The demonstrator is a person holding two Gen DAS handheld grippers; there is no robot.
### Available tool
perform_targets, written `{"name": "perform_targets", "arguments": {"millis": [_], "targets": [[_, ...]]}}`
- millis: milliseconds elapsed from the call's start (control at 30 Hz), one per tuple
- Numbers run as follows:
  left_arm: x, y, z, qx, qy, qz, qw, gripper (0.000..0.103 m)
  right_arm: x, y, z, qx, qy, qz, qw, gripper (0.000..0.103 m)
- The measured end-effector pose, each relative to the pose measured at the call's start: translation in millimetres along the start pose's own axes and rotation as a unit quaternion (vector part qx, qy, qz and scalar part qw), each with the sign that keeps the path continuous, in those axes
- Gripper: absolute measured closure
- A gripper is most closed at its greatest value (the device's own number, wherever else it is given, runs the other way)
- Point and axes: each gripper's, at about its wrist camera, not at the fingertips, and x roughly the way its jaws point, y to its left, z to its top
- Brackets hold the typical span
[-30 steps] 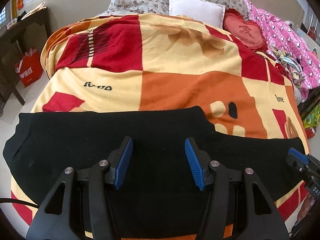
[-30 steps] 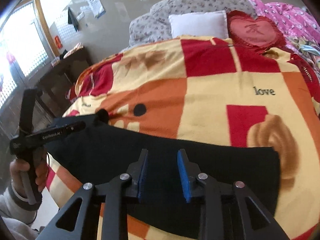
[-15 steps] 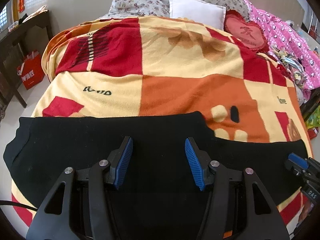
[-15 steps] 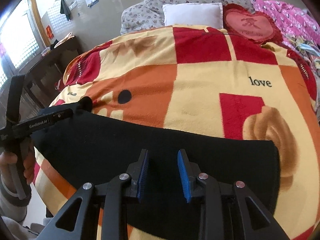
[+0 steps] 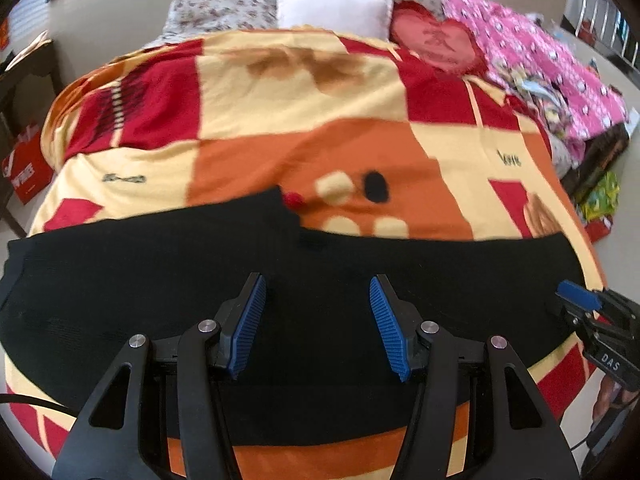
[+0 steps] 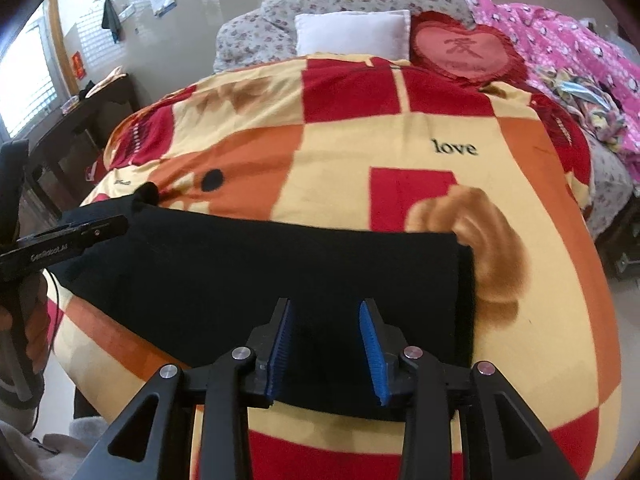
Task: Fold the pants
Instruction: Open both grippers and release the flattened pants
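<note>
Black pants [image 5: 168, 280] lie flat in a long band across the near end of the bed, on a red, orange and cream blanket [image 5: 304, 92]. They also show in the right wrist view [image 6: 280, 272], with their right end square. My left gripper [image 5: 316, 324] is open and empty above the pants' middle. My right gripper [image 6: 326, 344] is open and empty above the pants' right part. The right gripper's blue tip shows at the right edge of the left wrist view [image 5: 580, 300]. The left gripper's body shows at the left of the right wrist view [image 6: 60, 240].
A white pillow [image 5: 332, 4], a red heart cushion [image 5: 436, 44] and a pink quilt [image 5: 532, 64] lie at the head and right side of the bed. A dark wooden table [image 6: 76, 128] and a red bag [image 5: 24, 164] stand left of the bed.
Both grippers have drawn back a little toward the foot of the bed. The right gripper's jaws have opened wider. The pants lie as before.
</note>
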Motion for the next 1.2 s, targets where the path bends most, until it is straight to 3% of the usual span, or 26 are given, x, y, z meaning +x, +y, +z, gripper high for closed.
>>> {"name": "perform_targets", "arguments": {"millis": [133,300,467,767,967,1133,1200], "targets": [[9.2,-19.0,-3.0,0.026,0.008,0.01,0.9996,0.047,4.3,-9.7,-5.7,0.014,-0.001,0.01,1.0,0.068],[3.5,-42.7,8.3,0.028,0.012,-0.049,0.9983,0.038,-18.6,-31.2,-11.2,0.038,-0.019,0.01,0.999,0.066],[5.1,-84.5,24.9,0.052,0.017,-0.096,0.9938,0.038,-39.5,-63.3,-23.8,0.082,-0.031,-0.014,0.996,0.059],[47.0,-170.8,46.9,0.133,0.061,-0.159,0.9764,0.038,-24.0,-77.4,-39.8,0.11,-0.022,0.04,0.993,0.058],[64.1,-217.2,53.2,0.182,0.069,-0.195,0.9612,0.038,-22.1,-76.4,-43.3,0.109,-0.041,0.065,0.991,0.056],[85.3,-240.5,53.7,0.195,0.101,-0.21,0.9527,0.038,-21.7,-74.6,-44.9,0.102,-0.055,0.078,0.99,0.054],[86.0,-245.6,54.6,0.198,0.092,-0.213,0.9525,0.038,-20.9,-74.8,-44.3,0.104,-0.06,0.082,0.989,0.054]]}}
